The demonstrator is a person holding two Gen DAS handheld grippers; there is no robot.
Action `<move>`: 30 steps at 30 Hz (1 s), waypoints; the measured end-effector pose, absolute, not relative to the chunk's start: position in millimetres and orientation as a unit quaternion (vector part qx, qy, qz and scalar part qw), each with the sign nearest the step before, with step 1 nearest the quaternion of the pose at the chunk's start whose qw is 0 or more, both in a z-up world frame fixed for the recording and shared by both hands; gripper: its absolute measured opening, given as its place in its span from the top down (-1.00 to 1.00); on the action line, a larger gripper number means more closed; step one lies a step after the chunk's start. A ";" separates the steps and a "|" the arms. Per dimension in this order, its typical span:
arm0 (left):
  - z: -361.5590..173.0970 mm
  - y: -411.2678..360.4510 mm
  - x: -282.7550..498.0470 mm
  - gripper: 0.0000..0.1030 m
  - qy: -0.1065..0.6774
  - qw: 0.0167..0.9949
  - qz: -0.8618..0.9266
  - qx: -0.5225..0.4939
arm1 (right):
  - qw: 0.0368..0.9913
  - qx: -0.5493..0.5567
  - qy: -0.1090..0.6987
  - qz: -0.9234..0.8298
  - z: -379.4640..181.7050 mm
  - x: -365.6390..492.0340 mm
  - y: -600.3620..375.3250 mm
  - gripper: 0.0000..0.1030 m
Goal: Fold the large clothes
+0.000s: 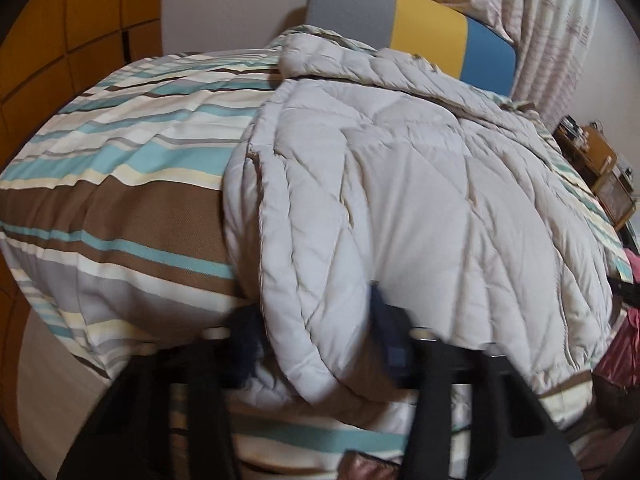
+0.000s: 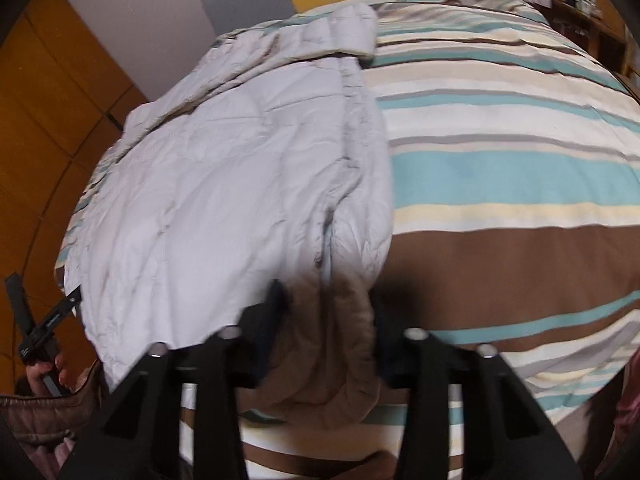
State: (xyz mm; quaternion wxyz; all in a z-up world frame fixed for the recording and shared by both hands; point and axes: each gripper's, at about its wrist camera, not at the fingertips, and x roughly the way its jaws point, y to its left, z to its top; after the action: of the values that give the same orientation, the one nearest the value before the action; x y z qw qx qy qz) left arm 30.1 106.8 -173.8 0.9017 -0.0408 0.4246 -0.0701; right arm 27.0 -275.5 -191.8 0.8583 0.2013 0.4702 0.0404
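A large pale grey quilted jacket (image 1: 400,184) lies spread on a striped bed cover (image 1: 132,168). My left gripper (image 1: 316,328) stands at the jacket's near left hem, its fingers either side of a thick fold of the fabric. In the right wrist view the jacket (image 2: 224,168) fills the left half. My right gripper (image 2: 332,312) stands at the jacket's near right corner, fingers either side of a bunched fold with brown lining. The left gripper also shows in the right wrist view (image 2: 44,328) at the jacket's far corner.
The striped cover (image 2: 512,168) spreads wide to the right of the jacket. A grey, yellow and blue headboard (image 1: 424,20) and curtains (image 1: 552,40) stand behind the bed. A wooden shelf (image 1: 600,172) is at the right. Orange wooden panels (image 2: 48,112) line the left.
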 end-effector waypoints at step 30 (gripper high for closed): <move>-43.4 109.2 298.8 0.75 0.373 0.899 -0.133 -0.186 | 0.869 0.379 0.312 0.070 -92.8 258.8 -365.2 0.77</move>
State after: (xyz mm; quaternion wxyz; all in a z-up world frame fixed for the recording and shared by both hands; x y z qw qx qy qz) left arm 298.8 109.2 -43.4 0.8991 -0.1864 0.3732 -0.1325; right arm 258.8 -365.2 -92.8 0.8685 0.3786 0.3121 0.0702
